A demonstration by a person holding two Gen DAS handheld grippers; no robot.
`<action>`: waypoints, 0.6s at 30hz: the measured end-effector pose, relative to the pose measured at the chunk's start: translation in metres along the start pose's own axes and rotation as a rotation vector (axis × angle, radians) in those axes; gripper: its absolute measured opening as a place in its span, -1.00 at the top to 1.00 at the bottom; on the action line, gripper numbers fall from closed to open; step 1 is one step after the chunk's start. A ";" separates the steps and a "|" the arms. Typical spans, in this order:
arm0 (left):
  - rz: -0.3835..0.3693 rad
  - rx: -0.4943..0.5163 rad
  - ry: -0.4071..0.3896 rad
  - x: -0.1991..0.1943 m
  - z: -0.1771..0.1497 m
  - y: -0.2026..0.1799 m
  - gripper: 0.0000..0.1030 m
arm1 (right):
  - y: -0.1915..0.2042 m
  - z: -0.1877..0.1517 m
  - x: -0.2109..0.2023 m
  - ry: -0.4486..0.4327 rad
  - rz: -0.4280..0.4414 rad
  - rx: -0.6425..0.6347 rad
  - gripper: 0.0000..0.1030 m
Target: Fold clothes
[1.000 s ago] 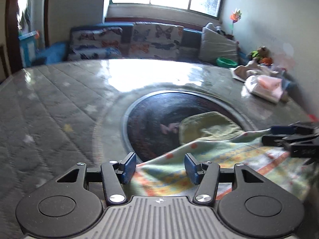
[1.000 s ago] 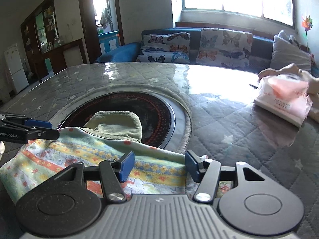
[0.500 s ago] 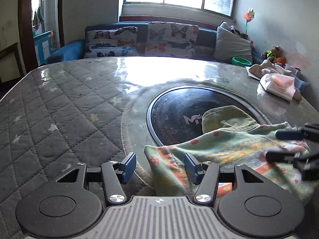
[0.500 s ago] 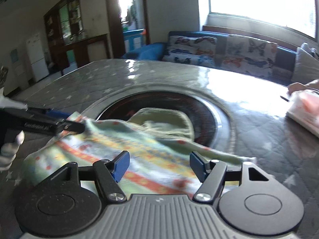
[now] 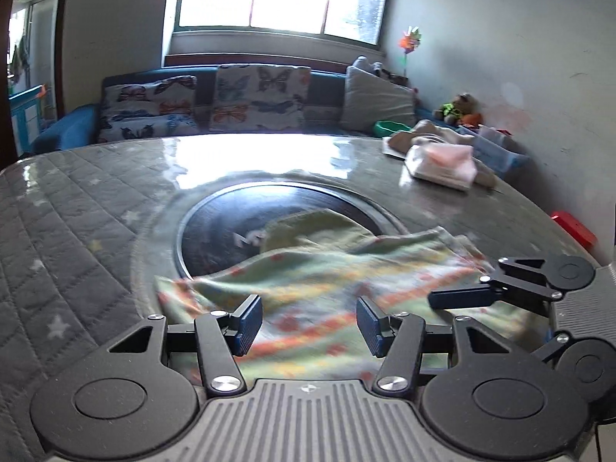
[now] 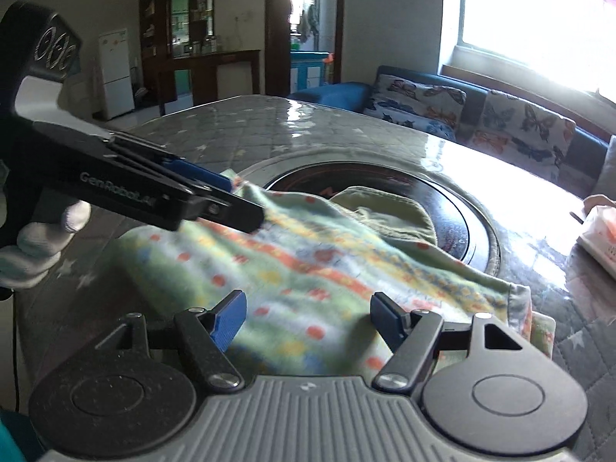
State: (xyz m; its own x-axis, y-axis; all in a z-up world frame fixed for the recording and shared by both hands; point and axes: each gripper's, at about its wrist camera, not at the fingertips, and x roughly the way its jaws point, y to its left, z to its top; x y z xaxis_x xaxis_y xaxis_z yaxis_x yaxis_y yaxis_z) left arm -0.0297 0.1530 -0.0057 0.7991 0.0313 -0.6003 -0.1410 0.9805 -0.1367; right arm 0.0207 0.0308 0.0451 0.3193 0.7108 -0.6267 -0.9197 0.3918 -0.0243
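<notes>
The patterned cloth (image 5: 327,288) lies on the bench (image 5: 77,231), partly over the dark round plate (image 5: 215,231) set into the bench top, with a plain green garment (image 6: 385,208) showing from under its far edge. By the look of it the folding is only begun: at the right-hand corner in the right wrist view one layer lies over another, which suggests a first fold, but the cloth is rumpled and not squared, so most of the work seems left to do.

The left gripper (image 5: 309,321) is low over the near edge of the cloth with its fingers spread apart and nothing between them; the cloth passes beneath, not clamped. The right gripper (image 6: 306,317) likewise stands wide, empty, low over the cloth near its right corner. Each shows in the other's view, so the two are close together and angled toward one another. A gloved hand (image 6: 34,242) holds the left gripper's handle.

A pale folded pile (image 5: 442,163) sits well apart at the far right of the bench
</notes>
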 end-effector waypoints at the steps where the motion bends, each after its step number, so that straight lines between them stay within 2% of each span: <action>1: -0.006 0.005 0.009 0.001 -0.004 -0.003 -0.12 | 0.003 -0.003 -0.002 -0.001 -0.001 -0.006 -0.43; 7: 0.004 0.036 0.047 0.002 -0.028 -0.012 -0.13 | 0.009 -0.016 -0.013 -0.004 -0.006 -0.018 -0.46; 14: 0.016 0.021 0.028 -0.008 -0.037 -0.004 -0.20 | -0.001 -0.031 -0.029 0.049 -0.048 -0.003 -0.51; 18: 0.029 -0.009 0.022 -0.015 -0.041 0.007 -0.21 | -0.020 -0.043 -0.040 0.075 -0.082 0.067 -0.51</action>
State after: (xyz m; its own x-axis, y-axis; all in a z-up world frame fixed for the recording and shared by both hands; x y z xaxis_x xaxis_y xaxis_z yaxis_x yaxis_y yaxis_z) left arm -0.0661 0.1514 -0.0299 0.7816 0.0550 -0.6214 -0.1692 0.9774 -0.1264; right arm 0.0167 -0.0308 0.0375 0.3721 0.6303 -0.6813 -0.8733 0.4864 -0.0270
